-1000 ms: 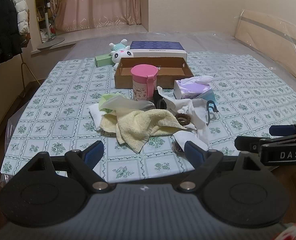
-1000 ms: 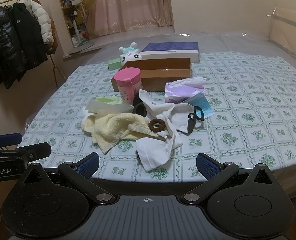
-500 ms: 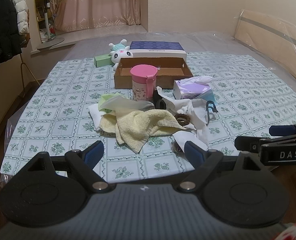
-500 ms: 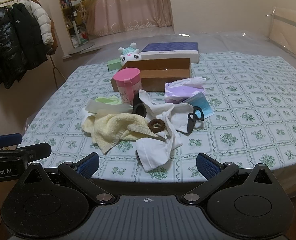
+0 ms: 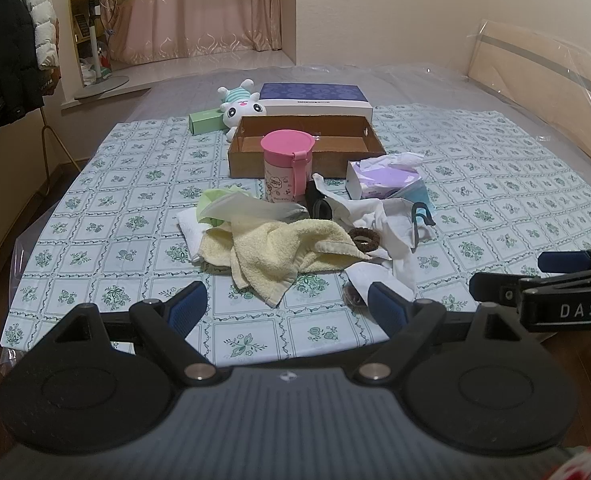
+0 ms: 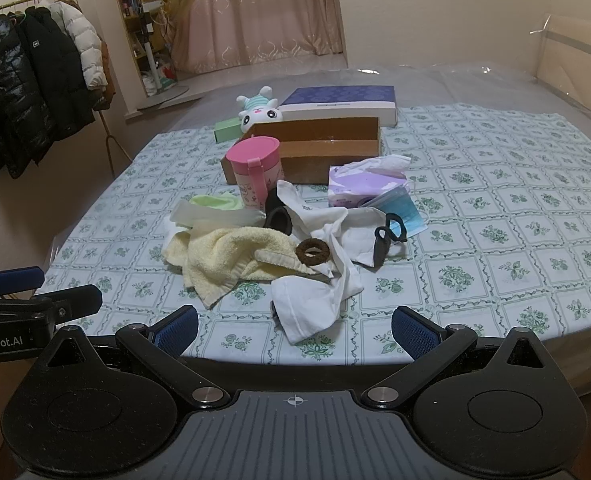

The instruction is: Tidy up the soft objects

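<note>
Yellow towel [image 5: 283, 252] heaped with white cloth [image 6: 327, 280] and brown hair tie [image 6: 312, 253] near front edge of bed [image 5: 95, 216], before cardboard box [image 5: 307, 148]. Left gripper [image 5: 287, 306] and right gripper [image 6: 293, 326] held wide apart, empty, short of front edge.

Your plastic-wrapped bed [image 5: 435, 80] wears a green floral checked cloth [image 5: 135, 184]. On the cloth lie a crumpled yellow towel [image 5: 279, 252], an open brown cardboard box [image 5: 307, 148], a pink-lidded cup [image 5: 285, 168] and a purple tissue pack [image 5: 383, 180].
</note>
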Demonstrator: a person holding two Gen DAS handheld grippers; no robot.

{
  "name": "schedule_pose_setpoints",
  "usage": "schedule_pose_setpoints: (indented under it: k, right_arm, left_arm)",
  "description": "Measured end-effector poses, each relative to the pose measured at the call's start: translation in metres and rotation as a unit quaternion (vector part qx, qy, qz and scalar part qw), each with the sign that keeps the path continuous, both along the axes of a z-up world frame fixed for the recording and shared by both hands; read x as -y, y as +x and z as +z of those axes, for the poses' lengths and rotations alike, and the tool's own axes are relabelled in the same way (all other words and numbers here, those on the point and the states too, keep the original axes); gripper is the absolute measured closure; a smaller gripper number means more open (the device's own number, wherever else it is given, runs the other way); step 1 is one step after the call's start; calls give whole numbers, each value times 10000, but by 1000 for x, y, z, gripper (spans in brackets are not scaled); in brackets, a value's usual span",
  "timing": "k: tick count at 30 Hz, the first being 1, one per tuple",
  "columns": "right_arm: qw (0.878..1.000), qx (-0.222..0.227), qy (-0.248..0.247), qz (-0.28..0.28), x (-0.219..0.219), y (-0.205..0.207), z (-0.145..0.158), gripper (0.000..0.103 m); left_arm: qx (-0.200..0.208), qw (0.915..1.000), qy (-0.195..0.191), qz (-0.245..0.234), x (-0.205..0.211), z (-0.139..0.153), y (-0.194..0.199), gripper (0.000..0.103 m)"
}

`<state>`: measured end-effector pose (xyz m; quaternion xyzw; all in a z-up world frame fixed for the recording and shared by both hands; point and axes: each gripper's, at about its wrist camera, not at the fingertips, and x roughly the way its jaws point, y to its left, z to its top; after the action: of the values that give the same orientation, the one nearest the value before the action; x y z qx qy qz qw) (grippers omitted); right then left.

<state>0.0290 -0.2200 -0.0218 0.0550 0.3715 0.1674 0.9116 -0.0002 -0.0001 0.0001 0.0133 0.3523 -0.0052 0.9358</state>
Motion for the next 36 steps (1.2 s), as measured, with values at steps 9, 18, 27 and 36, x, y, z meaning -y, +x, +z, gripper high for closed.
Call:
schedule_pose_setpoints:
  k: [9, 18, 27, 36]
  right_arm:
    - [10000, 3, 1, 0, 0, 0, -1, 0]
    - [10000, 2, 4, -4, 0, 0, -1, 0]
    - [10000, -3, 8, 0, 0, 0, -2, 0]
    - [10000, -19, 20, -3, 1, 1, -4, 0]
  left_arm:
    - [2, 10000, -2, 0, 0, 0, 0, 17]
    - [5, 10000, -4, -6, 0, 0, 0, 17]
    - [6, 10000, -4, -4, 0, 0, 0, 17]
    - [7, 10000, -6, 3, 0, 0, 0, 17]
